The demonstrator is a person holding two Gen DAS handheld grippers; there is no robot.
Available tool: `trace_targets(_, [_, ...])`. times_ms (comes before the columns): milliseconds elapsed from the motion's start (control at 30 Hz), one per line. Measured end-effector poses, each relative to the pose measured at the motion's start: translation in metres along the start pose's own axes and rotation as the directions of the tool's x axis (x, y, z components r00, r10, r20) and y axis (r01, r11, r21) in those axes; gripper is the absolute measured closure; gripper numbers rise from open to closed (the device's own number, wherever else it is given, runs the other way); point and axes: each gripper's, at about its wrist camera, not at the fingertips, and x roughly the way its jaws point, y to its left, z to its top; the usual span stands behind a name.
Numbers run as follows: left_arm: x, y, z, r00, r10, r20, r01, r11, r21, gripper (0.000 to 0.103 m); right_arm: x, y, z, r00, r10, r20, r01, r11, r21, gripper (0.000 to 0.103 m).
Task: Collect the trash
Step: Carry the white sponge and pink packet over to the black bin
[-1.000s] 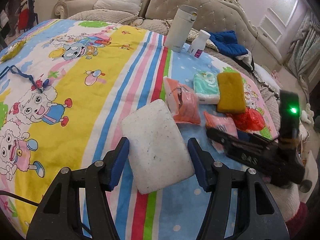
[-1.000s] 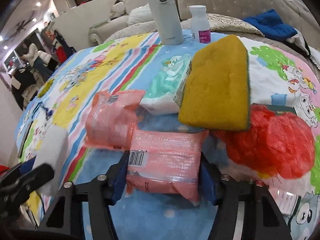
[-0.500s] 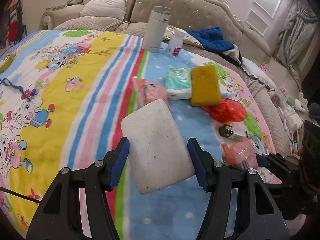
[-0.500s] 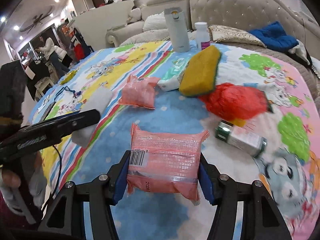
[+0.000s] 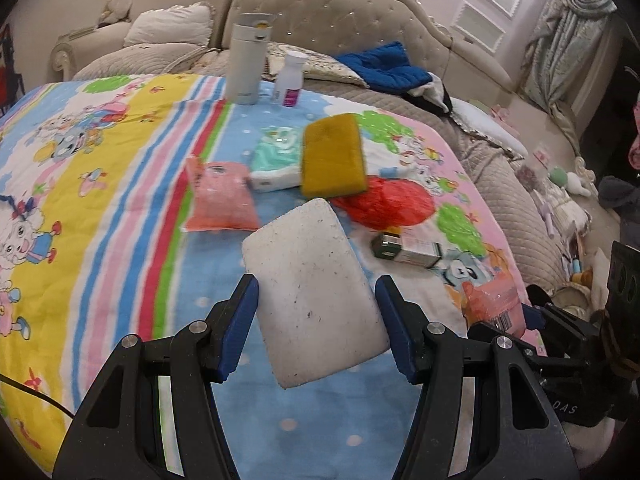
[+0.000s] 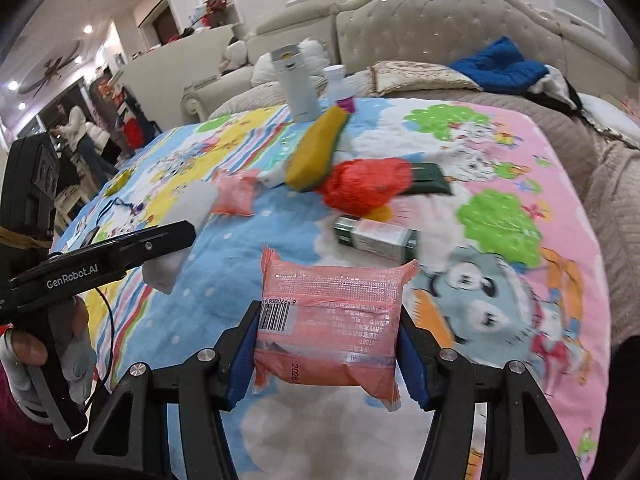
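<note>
Both pieces of trash lifted off bed, pulled back.
Pink packet (image 6: 326, 330) in right hand-held gripper (image 6: 326, 354) was just beside yellow sponge (image 6: 318, 148), now well apart; white foam pad (image 5: 316, 298) in left hand-held gripper (image 5: 316, 330) also further from sponge.

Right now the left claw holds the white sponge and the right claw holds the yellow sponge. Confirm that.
Not quite. The left claw does hold the white sponge, but the right claw grips a pink packet, as the right wrist view shows. The yellow sponge lies on the blanket, leaning on the other items there.
</note>
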Motion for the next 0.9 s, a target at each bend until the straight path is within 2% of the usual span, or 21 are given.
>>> trace_targets(500, [0.009,-0.059,-0.005,0.999,-0.051,-0.016,0.052,0.993,0.105,0.044,-0.039,-0.048,-0.019,0.996,-0.076,0.049,0.071,0.993,0.092,0.044])
trace_targets(900, [0.02,-0.115,-0.018,0.996,-0.081,-0.037,0.087,0.975,0.206,0.044,-0.074,-0.087,-0.04,0.987,-0.144,0.075,0.13,0.978,0.164,0.044])
